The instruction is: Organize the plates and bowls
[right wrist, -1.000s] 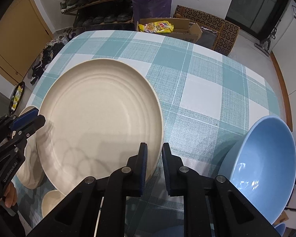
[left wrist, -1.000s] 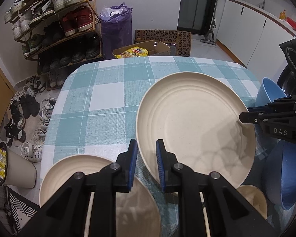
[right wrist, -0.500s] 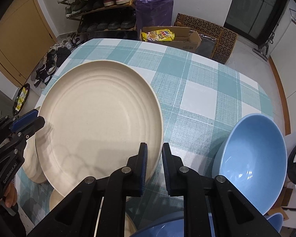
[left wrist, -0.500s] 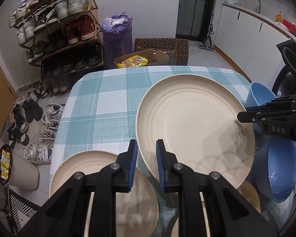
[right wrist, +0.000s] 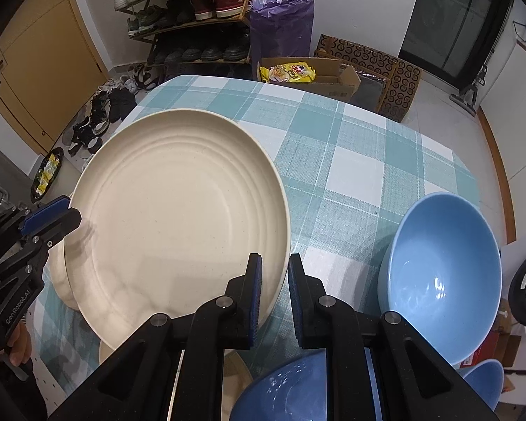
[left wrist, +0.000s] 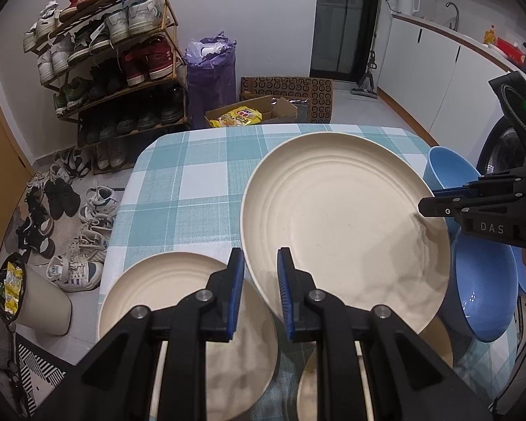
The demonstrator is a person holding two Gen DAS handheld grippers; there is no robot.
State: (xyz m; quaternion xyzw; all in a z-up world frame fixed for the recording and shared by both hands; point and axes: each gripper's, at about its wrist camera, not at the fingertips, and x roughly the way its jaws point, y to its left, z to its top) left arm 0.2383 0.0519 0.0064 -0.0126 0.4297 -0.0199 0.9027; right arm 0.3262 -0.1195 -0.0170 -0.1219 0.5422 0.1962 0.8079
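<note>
Left wrist view: the left claw point(left wrist: 260, 293) is clamped on the near rim of the big cream plate point(left wrist: 343, 224), held above the checked bench point(left wrist: 186, 189); a second cream plate point(left wrist: 179, 301) lies below.

Right wrist view: the right claw point(right wrist: 274, 296) grips the same plate's opposite rim, with a blue bowl point(right wrist: 442, 280) resting just beside it.

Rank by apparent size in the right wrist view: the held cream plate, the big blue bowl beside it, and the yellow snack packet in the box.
1. Cream plate, largest.
2. Blue bowl.
3. Snack packet, smallest, though it lies much farther from the camera.
</note>
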